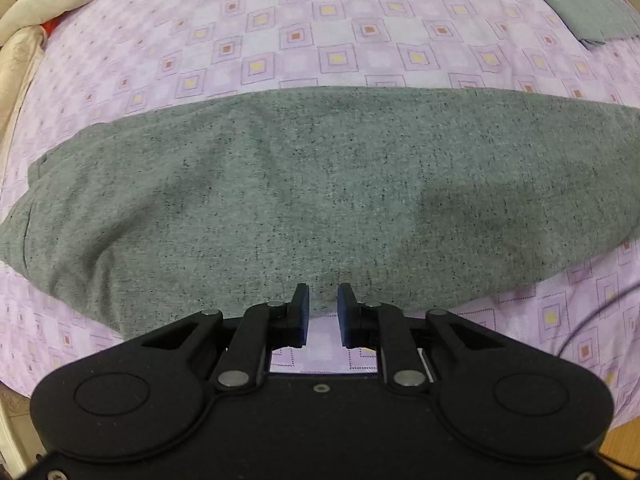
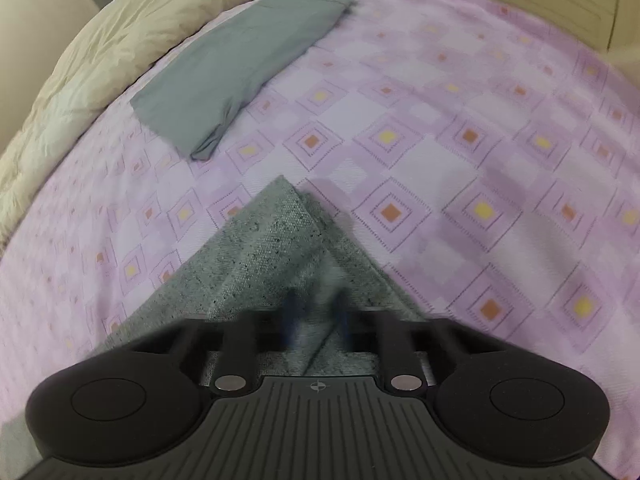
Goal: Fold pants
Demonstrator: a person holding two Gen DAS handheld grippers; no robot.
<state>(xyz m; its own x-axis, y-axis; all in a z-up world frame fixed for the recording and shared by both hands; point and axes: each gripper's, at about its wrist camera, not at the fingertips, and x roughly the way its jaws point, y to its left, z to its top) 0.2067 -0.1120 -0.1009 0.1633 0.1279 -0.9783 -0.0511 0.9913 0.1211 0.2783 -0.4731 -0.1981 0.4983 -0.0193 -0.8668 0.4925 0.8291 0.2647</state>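
Left wrist view: pants (image 1: 320,196) lay lengthwise across the bed (image 1: 304,40), apparently already doubled leg on leg; the left hand-held gripper (image 1: 323,312) hung at their near edge, jaws slightly parted, pinching nothing. Right wrist view: the right hand-held gripper (image 2: 316,316), blurred, had pressed together on the pants' corner (image 2: 276,248), so crosswise folds seemingly remained. A folded grey cloth (image 2: 240,68) and cream duvet (image 2: 100,60) lay beyond on the lilac checked sheet (image 2: 480,160).
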